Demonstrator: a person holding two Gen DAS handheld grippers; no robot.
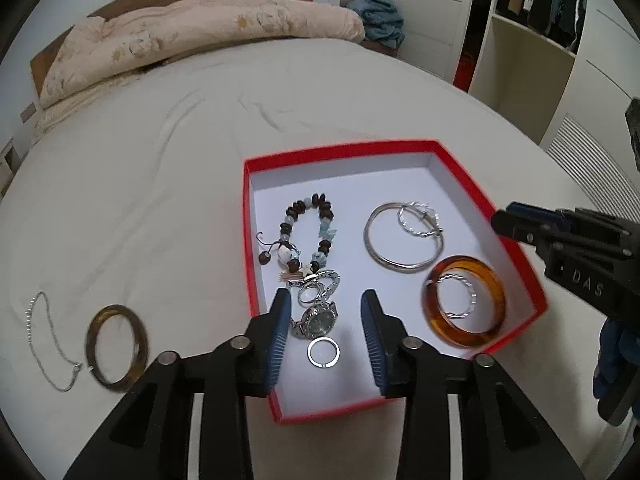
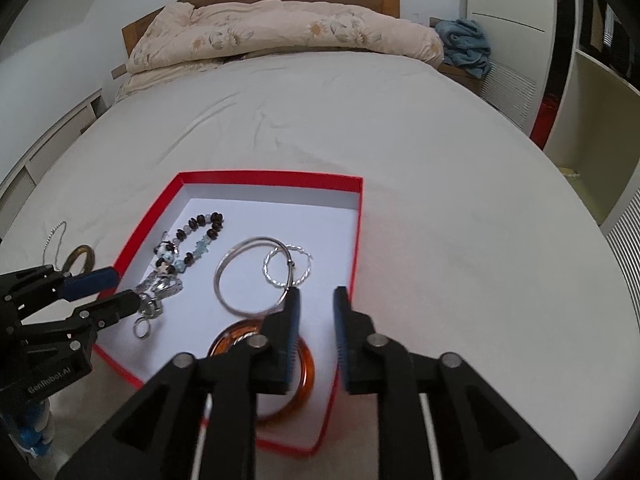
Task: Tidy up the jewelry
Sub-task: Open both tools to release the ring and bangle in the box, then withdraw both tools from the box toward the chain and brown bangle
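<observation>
Both grippers' fingers open, empty: left gripper (image 1: 325, 336) over small ring (image 1: 323, 353) and right gripper (image 2: 316, 340) over amber bangle (image 2: 280, 376), both inside red box (image 1: 256, 160); brown ring (image 1: 116, 348), chain (image 1: 48, 340) await on bed (image 1: 160, 160).

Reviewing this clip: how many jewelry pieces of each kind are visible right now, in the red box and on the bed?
Bangles: 3, silver, amber, dark one on the bed
Thin twisted silver hoops: 2
Beaded bracelet: 1
Wristwatch: 1
Small silver ring: 1
Silver chain on the bed: 1
Total: 9
</observation>
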